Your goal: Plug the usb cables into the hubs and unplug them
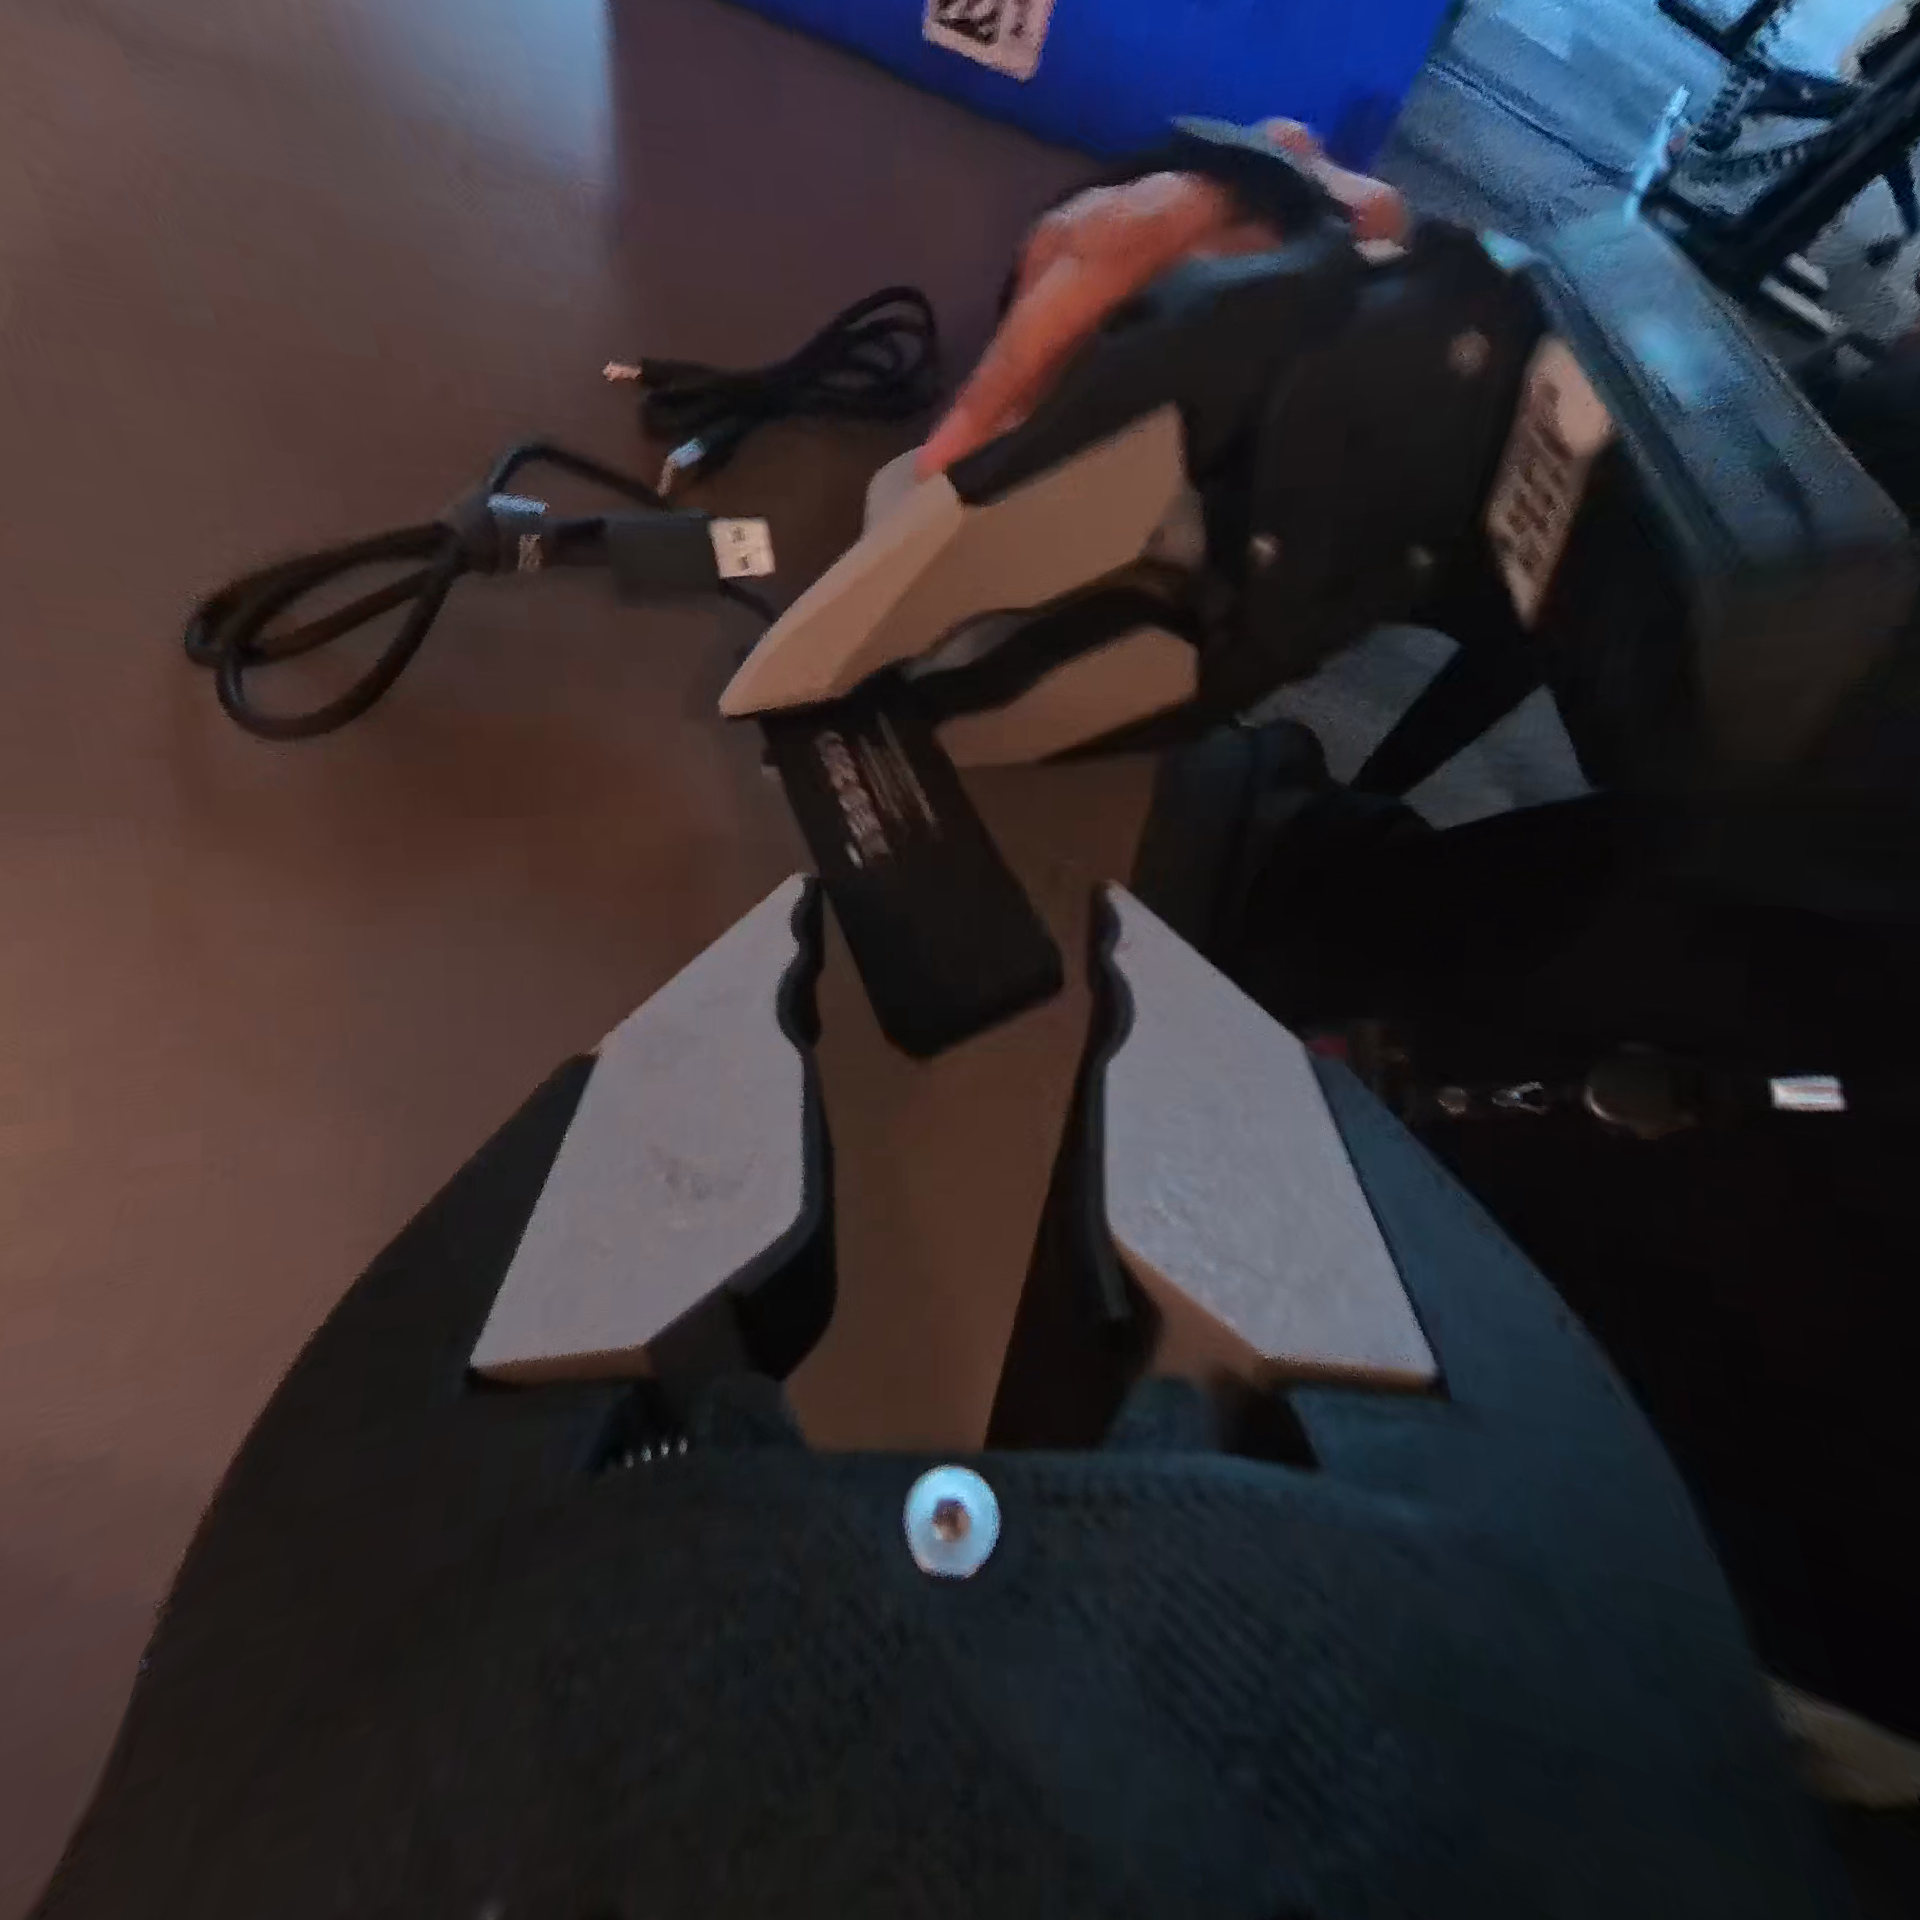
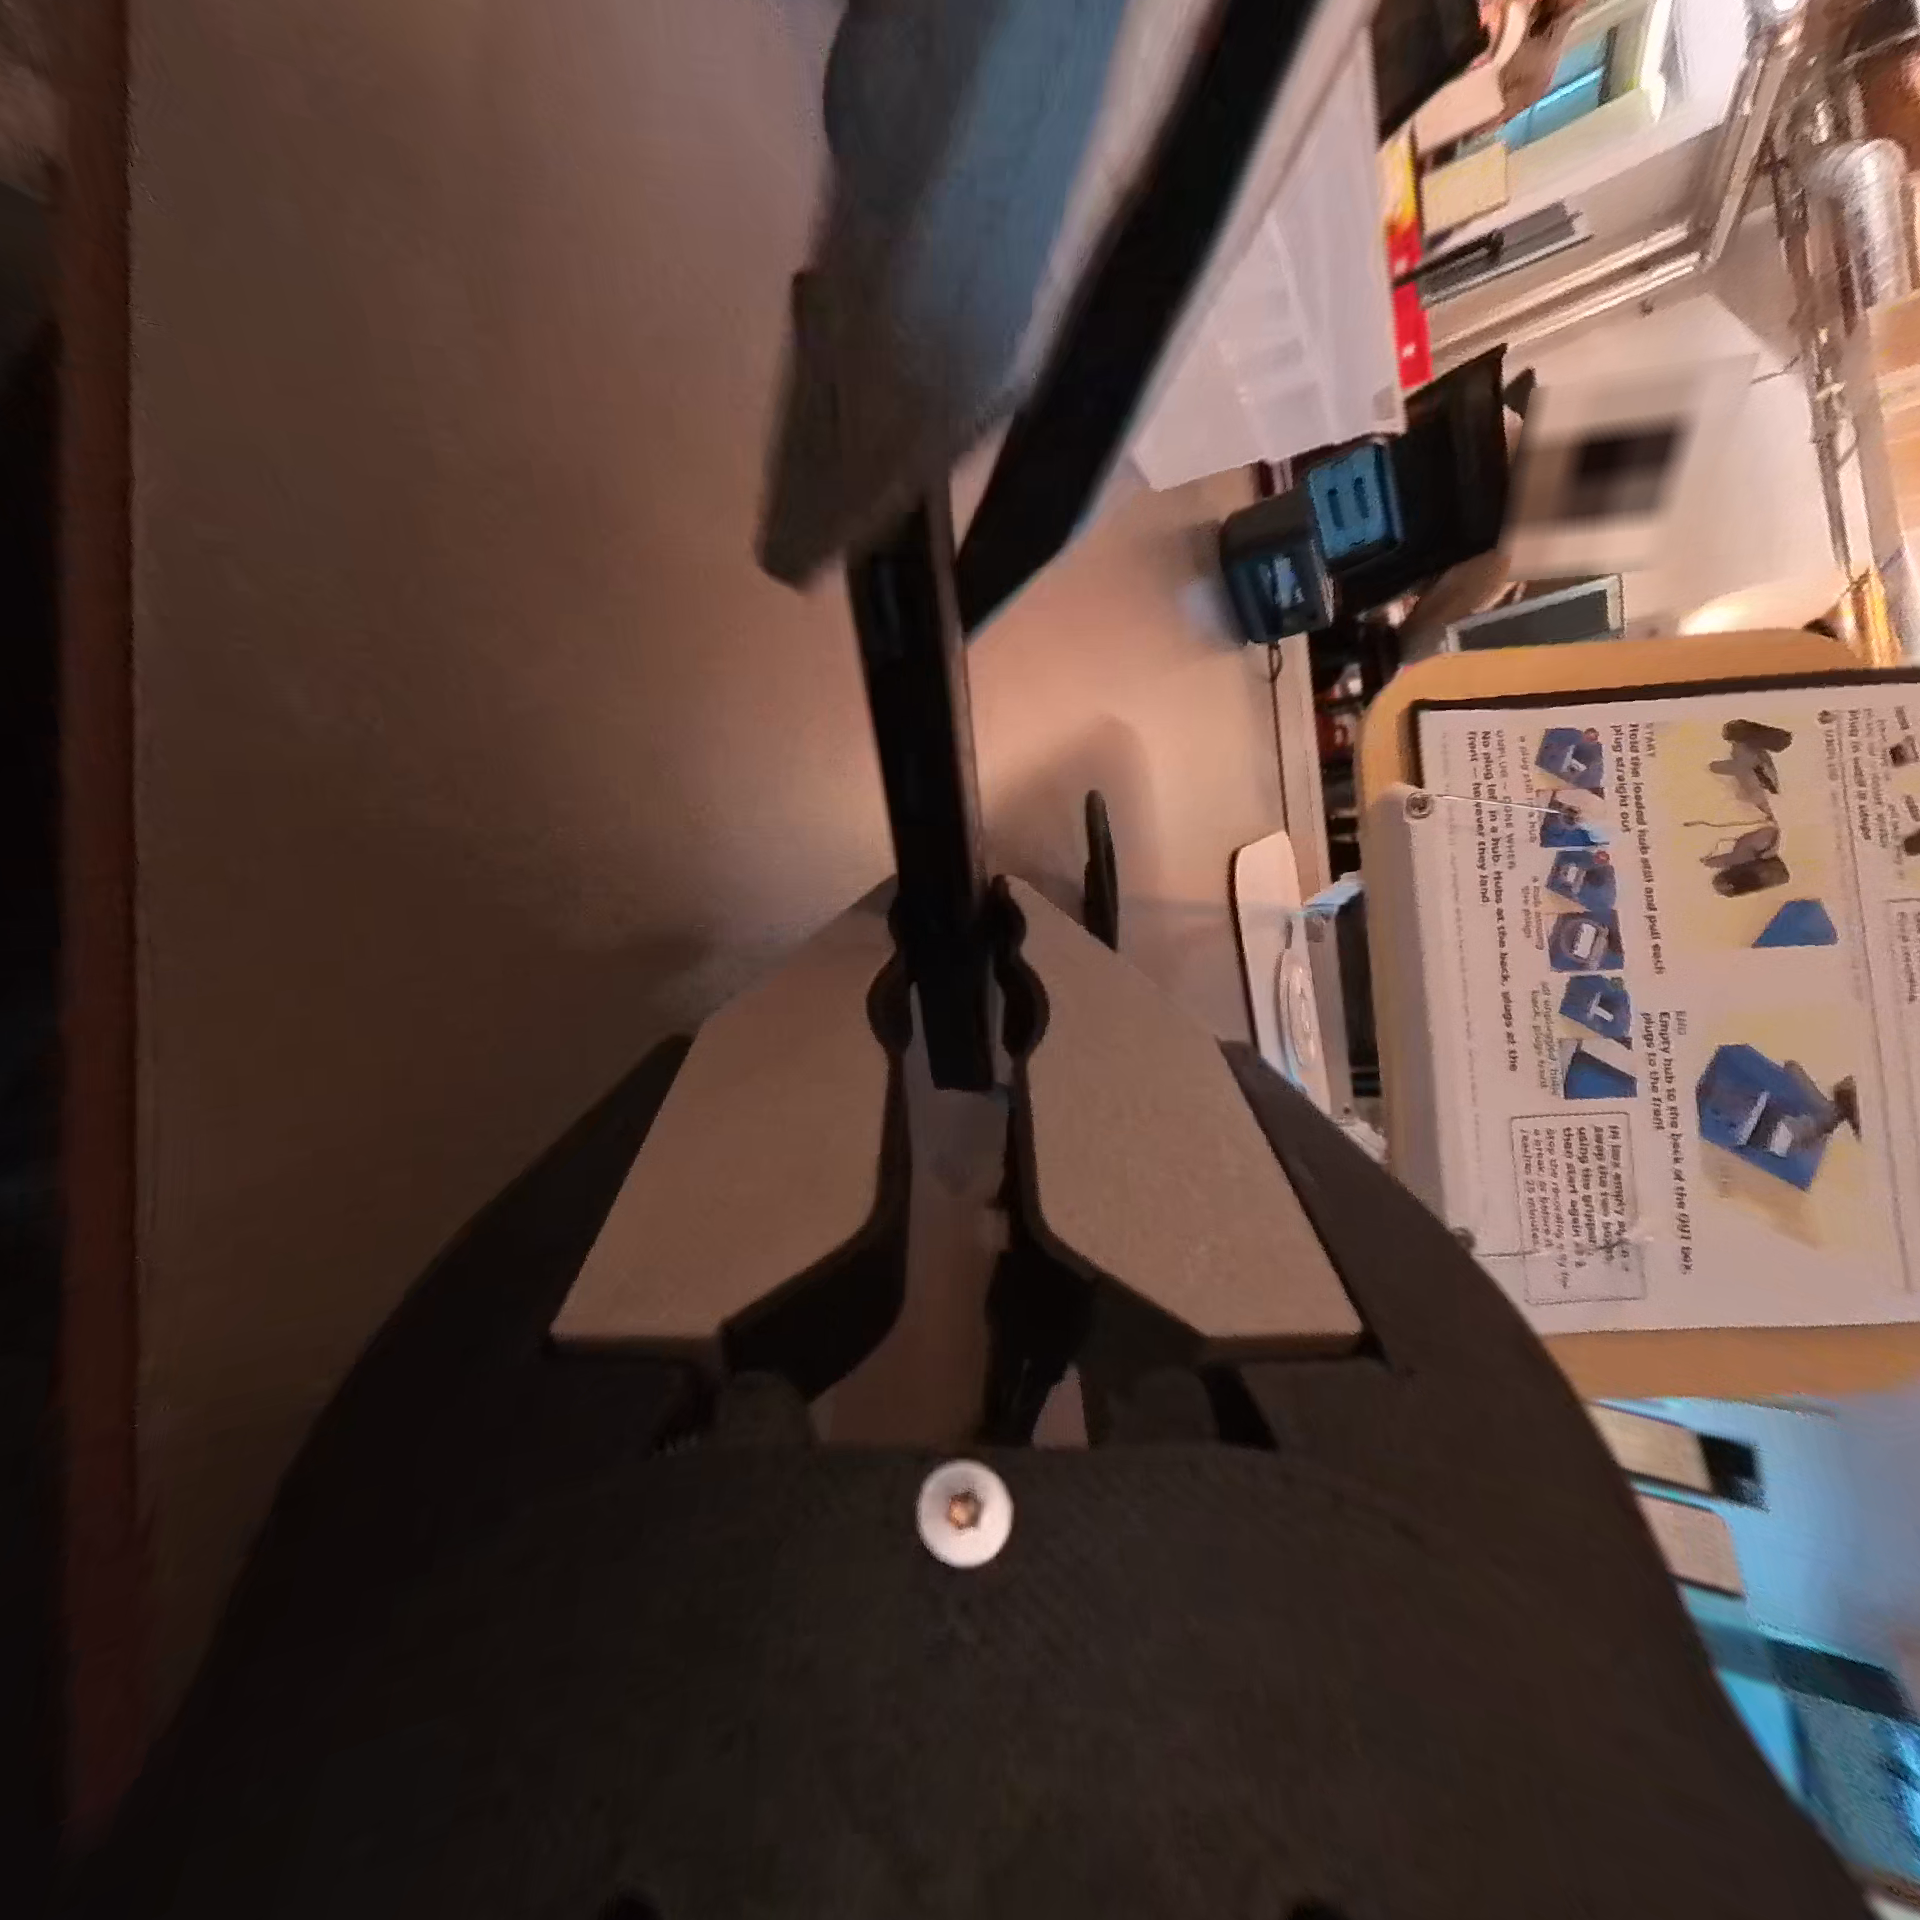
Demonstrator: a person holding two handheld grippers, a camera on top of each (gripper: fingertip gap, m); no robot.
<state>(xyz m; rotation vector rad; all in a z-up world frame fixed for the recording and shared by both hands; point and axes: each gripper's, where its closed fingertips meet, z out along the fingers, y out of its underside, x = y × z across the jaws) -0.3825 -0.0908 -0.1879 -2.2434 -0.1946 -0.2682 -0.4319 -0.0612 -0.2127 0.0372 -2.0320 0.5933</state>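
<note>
- Brown table (image 1: 312, 260): carries the loose cables, far left of the grippers.
- Left gripper (image 1: 951, 914): jaws spread wide, holding nothing; the hub's free end sits between its fingertips.
- Right gripper (image 2: 945, 935): jaws clamped on the black USB hub (image 1: 914, 883), held above the table.
- Two black USB cables (image 1: 436, 582) and (image 1: 779, 384): coiled, unplugged, lying near each other.
</note>
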